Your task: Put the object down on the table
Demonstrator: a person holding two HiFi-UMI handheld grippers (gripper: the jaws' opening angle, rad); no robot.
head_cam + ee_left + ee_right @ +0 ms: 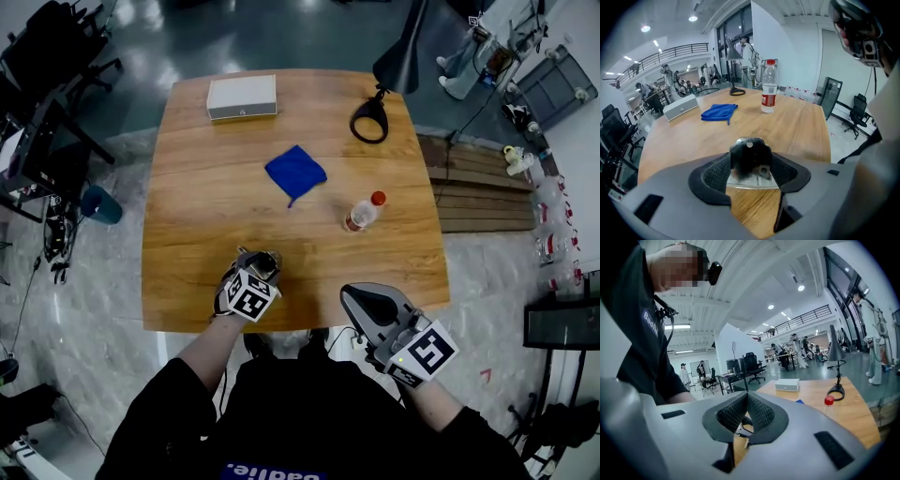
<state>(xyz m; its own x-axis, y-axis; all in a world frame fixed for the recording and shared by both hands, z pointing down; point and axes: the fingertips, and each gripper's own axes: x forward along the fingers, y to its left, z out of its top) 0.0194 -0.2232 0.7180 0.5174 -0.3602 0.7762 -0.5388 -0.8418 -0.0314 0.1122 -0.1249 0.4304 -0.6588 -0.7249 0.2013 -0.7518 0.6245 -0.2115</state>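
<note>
My left gripper is shut on a small dark object with a clear glassy rim, squeezed between its black pads. It is over the wooden table near the front edge; whether the object touches the wood I cannot tell. In the head view the object shows just past the marker cube. My right gripper hovers at the table's front right edge. Its pads meet with nothing between them, and it points upward and away over the tabletop.
A blue cloth lies mid-table. A plastic water bottle with a red cap stands to its right. A white box sits at the far left and a black lamp base at the far right. Office chairs stand beyond the table.
</note>
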